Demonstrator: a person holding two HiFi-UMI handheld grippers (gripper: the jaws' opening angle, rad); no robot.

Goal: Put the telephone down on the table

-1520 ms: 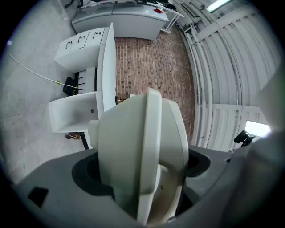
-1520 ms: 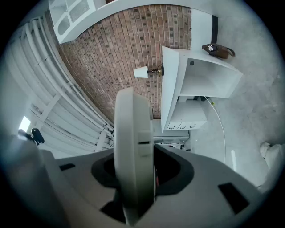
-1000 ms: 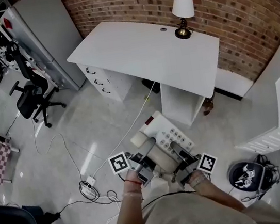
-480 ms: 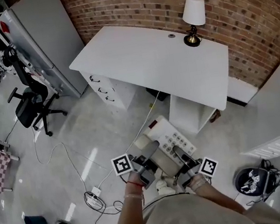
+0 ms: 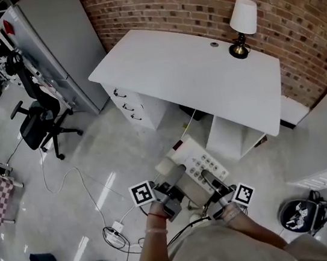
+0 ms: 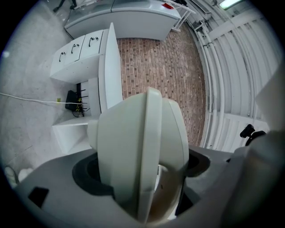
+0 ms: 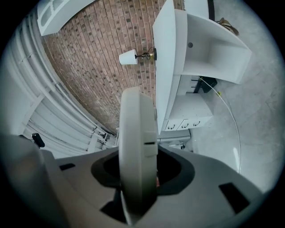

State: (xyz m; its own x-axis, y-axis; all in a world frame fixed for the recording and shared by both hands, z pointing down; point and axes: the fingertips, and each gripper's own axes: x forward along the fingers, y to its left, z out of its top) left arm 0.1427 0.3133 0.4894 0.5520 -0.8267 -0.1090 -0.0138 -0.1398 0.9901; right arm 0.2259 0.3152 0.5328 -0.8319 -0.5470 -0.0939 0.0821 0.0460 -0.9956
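A cream push-button telephone [image 5: 196, 161] with its handset on the cradle hangs in the air above the floor, short of the white table [image 5: 191, 74]. My left gripper [image 5: 172, 193] is shut on its left side, over the handset. My right gripper [image 5: 213, 185] is shut on its right edge. In the left gripper view the telephone [image 6: 133, 151] fills the jaws, with the table [image 6: 111, 67] on edge beyond it. The right gripper view shows the telephone's thin edge [image 7: 136, 147] clamped in the jaws, with the table [image 7: 165, 58] ahead.
A lamp [image 5: 241, 18] stands at the table's far right corner by the brick wall. Drawers [image 5: 135, 103] sit under the table's left end. A black office chair [image 5: 37, 118] and grey cabinet [image 5: 56, 42] stand left. Cables [image 5: 114, 228] trail over the floor.
The table and lamp have slid rightward and slightly down in the head view as the person moves over the floor. Both grippers keep the same hold on the telephone.
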